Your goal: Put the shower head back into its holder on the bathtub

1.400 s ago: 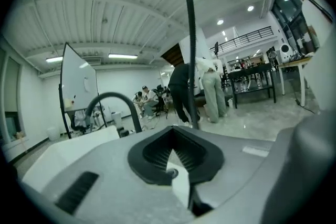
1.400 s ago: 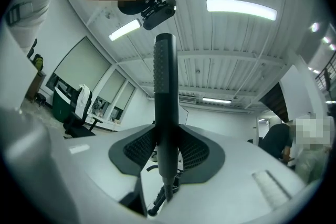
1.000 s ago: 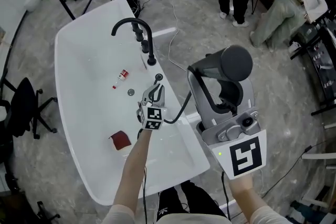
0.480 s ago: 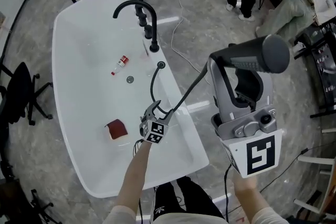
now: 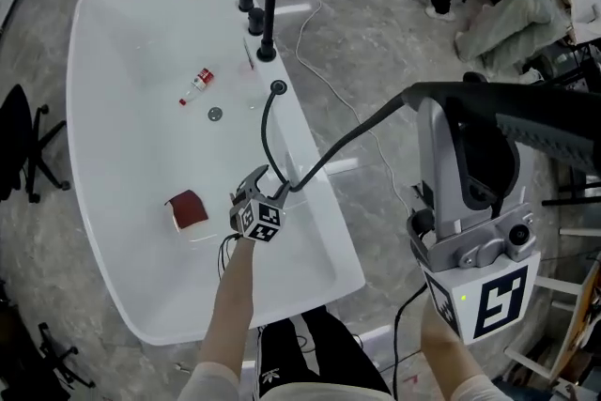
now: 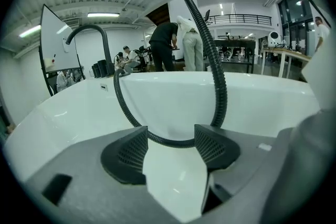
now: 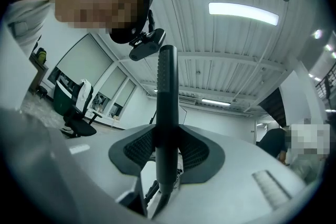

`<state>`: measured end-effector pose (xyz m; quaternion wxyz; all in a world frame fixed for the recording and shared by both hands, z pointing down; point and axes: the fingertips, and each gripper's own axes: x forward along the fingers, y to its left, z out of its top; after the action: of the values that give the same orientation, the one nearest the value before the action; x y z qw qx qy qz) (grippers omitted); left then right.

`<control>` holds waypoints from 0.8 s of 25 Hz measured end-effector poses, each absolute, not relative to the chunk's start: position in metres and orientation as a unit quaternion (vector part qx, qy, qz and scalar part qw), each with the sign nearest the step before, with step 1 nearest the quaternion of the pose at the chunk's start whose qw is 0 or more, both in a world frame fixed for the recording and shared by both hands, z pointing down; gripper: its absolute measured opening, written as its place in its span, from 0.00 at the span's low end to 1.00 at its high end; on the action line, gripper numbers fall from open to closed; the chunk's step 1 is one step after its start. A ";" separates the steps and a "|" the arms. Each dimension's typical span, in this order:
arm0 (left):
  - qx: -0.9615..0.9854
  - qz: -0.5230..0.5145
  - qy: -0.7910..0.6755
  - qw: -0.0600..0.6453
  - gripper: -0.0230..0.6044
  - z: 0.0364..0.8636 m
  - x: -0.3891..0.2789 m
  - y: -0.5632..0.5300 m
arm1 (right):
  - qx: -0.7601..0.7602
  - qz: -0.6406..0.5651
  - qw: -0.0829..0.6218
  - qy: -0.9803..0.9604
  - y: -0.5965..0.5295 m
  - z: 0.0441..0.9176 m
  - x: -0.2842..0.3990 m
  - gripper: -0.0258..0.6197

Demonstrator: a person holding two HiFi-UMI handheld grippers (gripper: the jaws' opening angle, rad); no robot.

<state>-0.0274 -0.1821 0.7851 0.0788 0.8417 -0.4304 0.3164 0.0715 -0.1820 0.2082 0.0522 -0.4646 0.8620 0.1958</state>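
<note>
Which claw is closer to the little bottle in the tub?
Left. The left claw, open, is over the tub's rim, the bottle inside; the right claw, holding the shower head, is well outside the tub.

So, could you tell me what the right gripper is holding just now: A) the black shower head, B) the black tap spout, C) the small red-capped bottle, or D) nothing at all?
A: in the right gripper view, the right gripper has its jaws pressed on the black shower head.
</note>
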 end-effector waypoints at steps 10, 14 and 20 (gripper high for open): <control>0.838 0.366 -0.402 0.051 0.47 0.818 -0.031 -0.160 | -0.459 0.180 0.046 0.869 -0.183 0.224 0.064 0.25; 0.838 0.382 -0.388 0.035 0.47 0.832 -0.019 -0.165 | -0.451 0.167 0.066 0.874 -0.176 0.217 0.063 0.25; 0.837 0.372 -0.400 0.031 0.45 0.833 -0.019 -0.168 | -0.443 0.174 0.060 0.877 -0.178 0.217 0.054 0.25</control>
<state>-0.0187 -0.1676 0.8334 0.0314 0.8374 -0.3996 0.3716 0.0540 -0.1775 0.2170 0.0602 -0.4435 0.8773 0.1735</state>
